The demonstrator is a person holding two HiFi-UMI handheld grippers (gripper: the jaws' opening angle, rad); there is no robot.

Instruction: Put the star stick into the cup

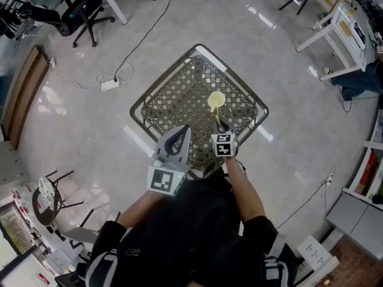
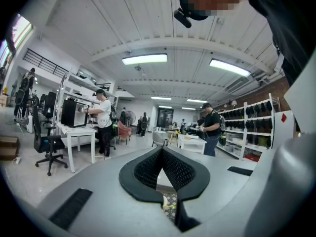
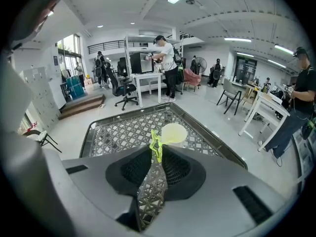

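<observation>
A pale yellow cup (image 1: pixel 216 99) stands upright on the dark mesh table (image 1: pixel 173 94), right of its middle. My right gripper (image 1: pixel 221 128) is shut on the lime-green star stick (image 1: pixel 216 118), just short of the cup on the near side. In the right gripper view the star (image 3: pixel 155 146) pokes out between the jaw tips, with the cup (image 3: pixel 174 134) right behind it. My left gripper (image 1: pixel 181 134) hovers at the table's near edge, left of the right one. It is shut on nothing and its view looks out level across the room (image 2: pixel 162 150).
The mesh table has a raised rim (image 3: pixel 89 137). On the floor lie a cable and a power strip (image 1: pixel 109 84), with an office chair (image 1: pixel 84 14) beyond them. White desks (image 1: pixel 335 34) stand at the far right. Several people stand at desks (image 2: pixel 103 127) in the background.
</observation>
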